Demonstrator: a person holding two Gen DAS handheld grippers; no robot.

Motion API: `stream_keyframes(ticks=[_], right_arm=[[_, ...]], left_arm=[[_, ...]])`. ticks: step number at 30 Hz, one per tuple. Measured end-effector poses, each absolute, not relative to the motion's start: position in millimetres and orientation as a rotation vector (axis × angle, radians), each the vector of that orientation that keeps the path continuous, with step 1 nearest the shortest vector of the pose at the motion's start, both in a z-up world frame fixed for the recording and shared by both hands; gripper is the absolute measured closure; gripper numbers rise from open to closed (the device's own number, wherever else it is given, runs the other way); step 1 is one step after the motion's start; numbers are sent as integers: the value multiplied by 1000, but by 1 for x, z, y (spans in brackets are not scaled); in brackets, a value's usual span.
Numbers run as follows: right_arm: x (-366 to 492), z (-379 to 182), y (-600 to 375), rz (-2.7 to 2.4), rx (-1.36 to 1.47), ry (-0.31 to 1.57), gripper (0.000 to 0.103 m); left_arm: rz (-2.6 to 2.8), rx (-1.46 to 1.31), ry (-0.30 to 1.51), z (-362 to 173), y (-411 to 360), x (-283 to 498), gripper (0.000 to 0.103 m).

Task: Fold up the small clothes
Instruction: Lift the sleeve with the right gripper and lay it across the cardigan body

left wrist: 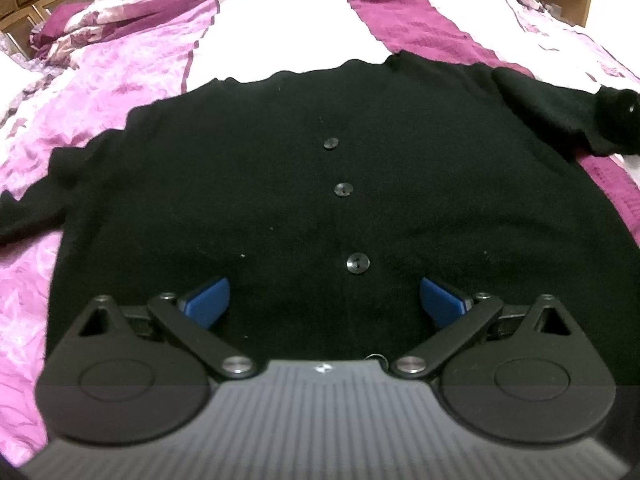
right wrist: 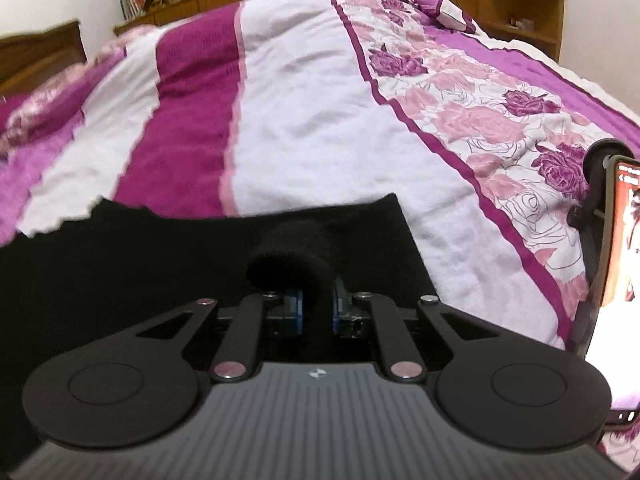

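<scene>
Right gripper (right wrist: 318, 312) jaws pinch the cardigan (left wrist: 320, 184) sleeve (right wrist: 292, 256).

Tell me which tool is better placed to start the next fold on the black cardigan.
Right. The right tool is already shut on a bunch of the black cardigan, likely a sleeve. The left tool is open above the buttoned front, gripping nothing.

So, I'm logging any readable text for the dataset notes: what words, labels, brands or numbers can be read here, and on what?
No text can be read.
Small white emblem on the left gripper housing: a logo, no letters.
Same emblem on the right gripper housing: no letters.
Phone screen at the right edge: a top line, too blurred to read.
Black cardigan: no label visible.
</scene>
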State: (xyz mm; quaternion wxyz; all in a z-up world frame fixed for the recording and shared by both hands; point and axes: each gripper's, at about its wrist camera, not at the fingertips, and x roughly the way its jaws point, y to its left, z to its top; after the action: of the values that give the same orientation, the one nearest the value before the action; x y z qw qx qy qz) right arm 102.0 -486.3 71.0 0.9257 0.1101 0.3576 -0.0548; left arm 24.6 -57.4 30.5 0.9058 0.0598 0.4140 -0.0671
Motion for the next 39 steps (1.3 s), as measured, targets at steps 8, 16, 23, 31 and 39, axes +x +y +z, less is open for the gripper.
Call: stream_keyframes(ticks=[8, 16, 23, 31, 39], right_arm=[[87, 115, -467, -31, 333, 679, 91], [80, 154, -430, 79, 480, 640, 91], [82, 191, -383, 201, 551, 611, 91], [100, 214, -314, 349, 597, 635, 91], [131, 209, -235, 442, 584, 701, 91]], left_arm=[[-106, 145, 794, 53, -46, 17, 0], [-96, 113, 753, 73, -23, 13, 0], [-66, 87, 720, 87, 3, 13, 0], [-20, 66, 681, 100, 35, 18, 0], [25, 29, 667, 104, 67, 25, 0]])
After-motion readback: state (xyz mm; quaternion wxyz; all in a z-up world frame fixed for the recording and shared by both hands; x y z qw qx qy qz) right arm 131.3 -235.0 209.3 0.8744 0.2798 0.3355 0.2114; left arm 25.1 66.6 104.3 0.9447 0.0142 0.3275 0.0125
